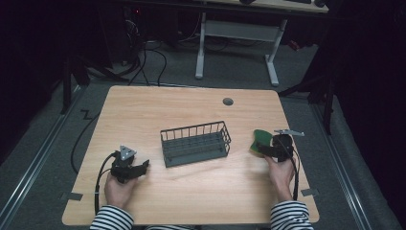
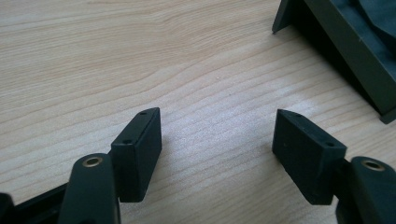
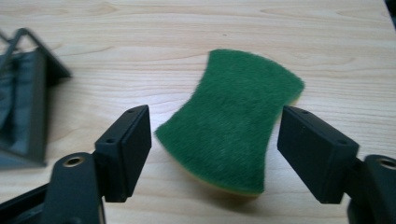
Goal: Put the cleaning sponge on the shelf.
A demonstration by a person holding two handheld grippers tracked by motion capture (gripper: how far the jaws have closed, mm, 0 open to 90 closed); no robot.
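The surface (image 1: 191, 191) is lit evenly from above in the high view, while the surrounding floor and room are left very dim, nearly black at the sides. In both gripper views the wood is brightly and softly lit, with faint shadows cast beneath the black jaws, and the nearest parts are rendered slightly soft.

Sponge (image 3: 233, 116): dark green scouring face, yellow layer visible along its lower edge. Wire basket (image 1: 195, 143): dark grey-green throughout. Table (image 1: 191, 196): light wood with a fine straight grain; one round grey cap (image 1: 228, 101) on the side of the basket away from the person. Left gripper (image 2: 217, 154) and right gripper (image 3: 215, 154): black pads with brass-coloured pivot pins. Sleeves (image 1: 112, 218): black-and-white stripes.
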